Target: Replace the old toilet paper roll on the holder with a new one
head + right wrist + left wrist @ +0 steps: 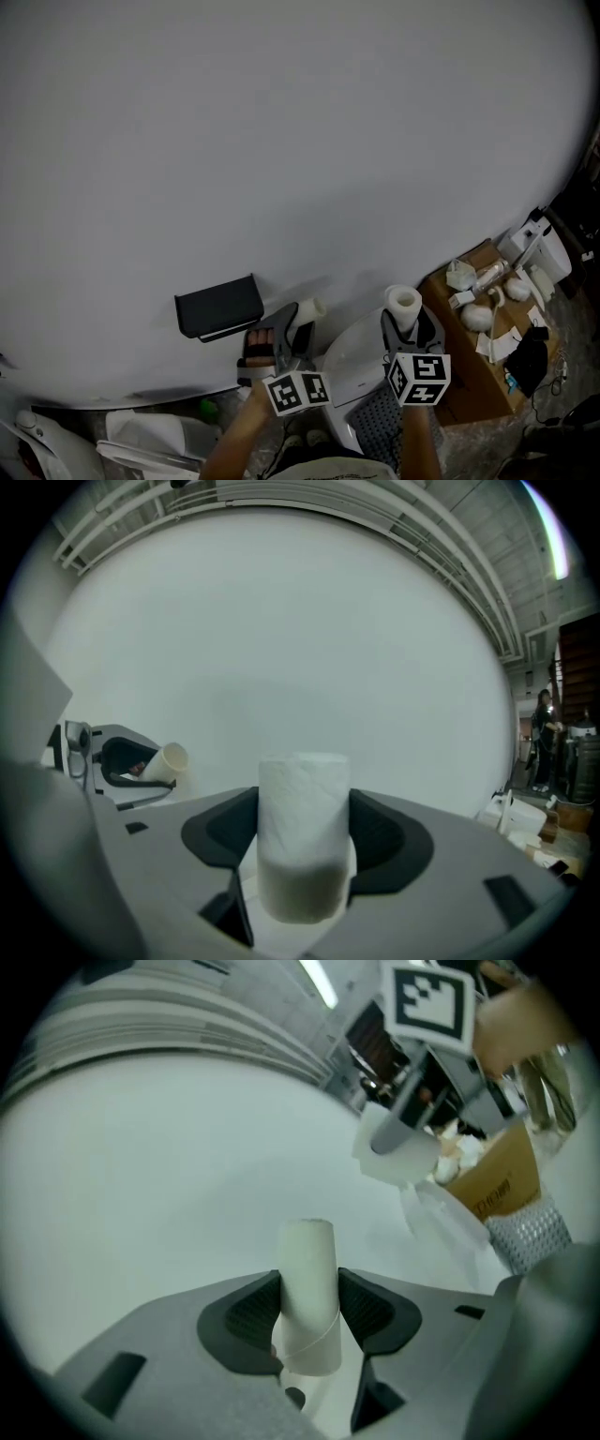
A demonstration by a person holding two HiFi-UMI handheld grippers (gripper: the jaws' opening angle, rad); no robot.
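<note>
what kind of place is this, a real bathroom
Probably a mock bathroom corner in a workshop rather than a real one: a black paper holder on a bare white wall, what looks like a toilet near it, and a cluttered cardboard box alongside.

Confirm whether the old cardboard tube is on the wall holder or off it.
Off. The left gripper is clamped on the cardboard tube, which it holds apart from the black holder.
</note>
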